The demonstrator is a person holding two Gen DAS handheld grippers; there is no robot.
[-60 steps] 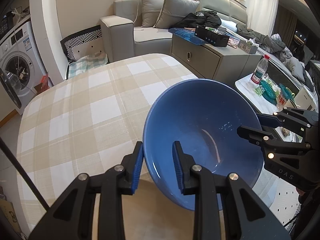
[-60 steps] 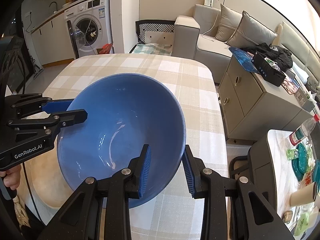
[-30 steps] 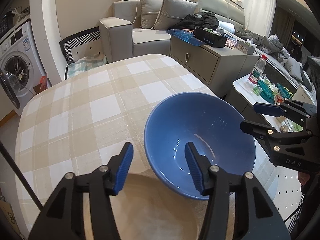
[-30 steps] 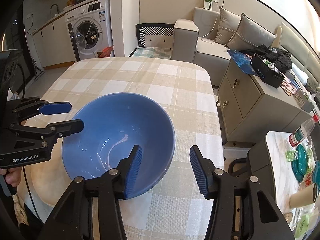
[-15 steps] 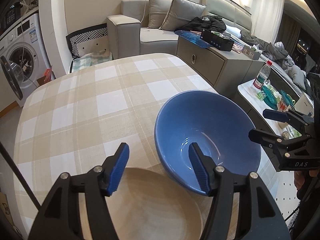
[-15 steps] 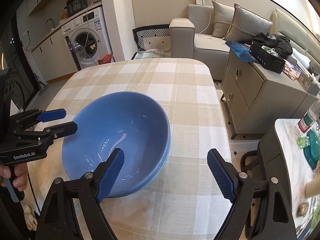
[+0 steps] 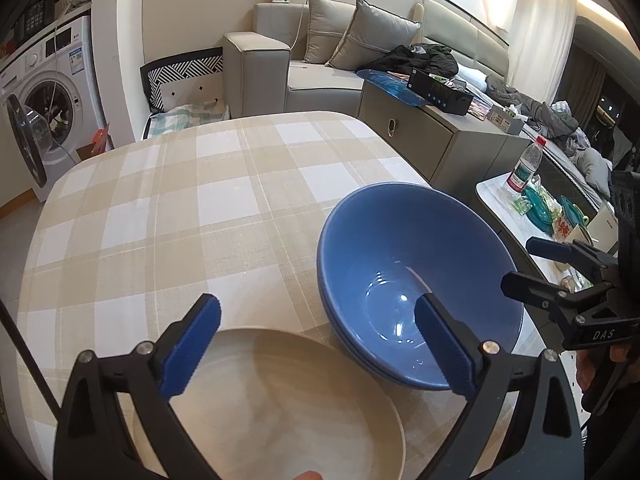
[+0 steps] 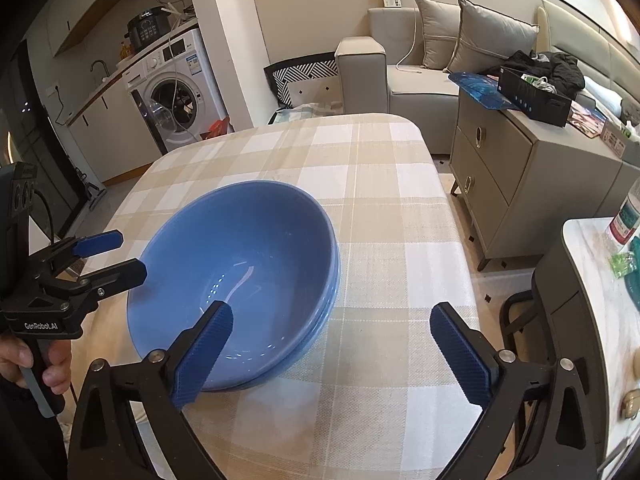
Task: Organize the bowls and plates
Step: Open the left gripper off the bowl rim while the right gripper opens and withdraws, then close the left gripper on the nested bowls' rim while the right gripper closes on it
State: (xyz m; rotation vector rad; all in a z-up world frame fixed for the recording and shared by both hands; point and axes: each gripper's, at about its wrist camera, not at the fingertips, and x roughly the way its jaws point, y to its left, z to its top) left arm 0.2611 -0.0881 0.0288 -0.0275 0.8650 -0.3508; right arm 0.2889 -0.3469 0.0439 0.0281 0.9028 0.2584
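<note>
**Bowls released on the table**

The blue bowl [image 7: 420, 276] was seen nested in a second one (only the lower rim showed beneath it), set on the checked table [image 7: 168, 200] just beside a beige plate [image 7: 280, 408]. The left gripper [image 7: 318, 346] was being spread wide, its pads [image 7: 190, 350] pressing on nothing, with the plate's far edge and the bowl's near rim between them. The right gripper [image 8: 332, 354] was likewise opening, free of the bowl's rim.
</note>
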